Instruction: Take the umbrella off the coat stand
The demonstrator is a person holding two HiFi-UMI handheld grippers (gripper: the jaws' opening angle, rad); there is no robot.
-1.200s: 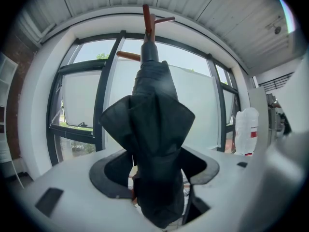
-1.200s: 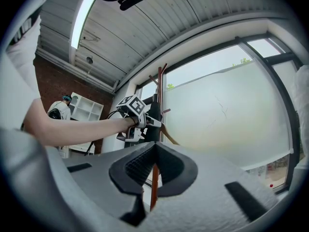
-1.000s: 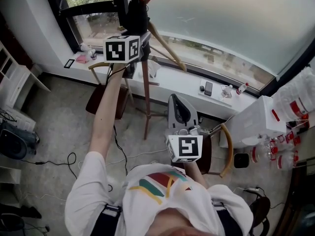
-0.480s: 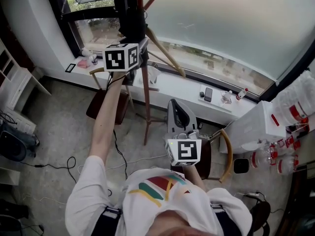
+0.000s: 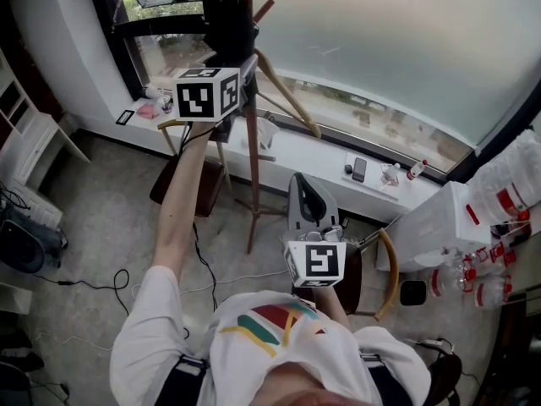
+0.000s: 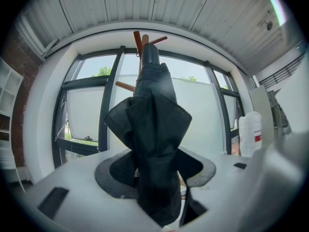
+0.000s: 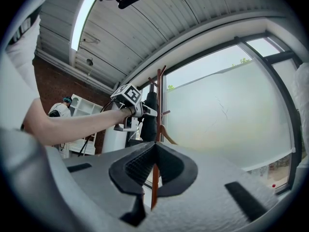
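A: Status?
B: Grip done, lift-off not. The coat stand (image 5: 251,167) (turned red-brown wood, slim pole, angled pegs) runs up centre-left of the head view. The umbrella (image 5: 228,25) is against its top, upper centre: folded matte black fabric, loose pleats, smooth dark end by the pegs.
A: Grippers?
B: The left gripper (image 6: 157,197) has just been closing, and its ribbed pads pinch the umbrella fabric. The right gripper (image 7: 153,164) is closed and empty, low centre of the head view.

Left claw (image 5: 237,64) slightly higher, jaws just closing on umbrella (image 6: 154,124)
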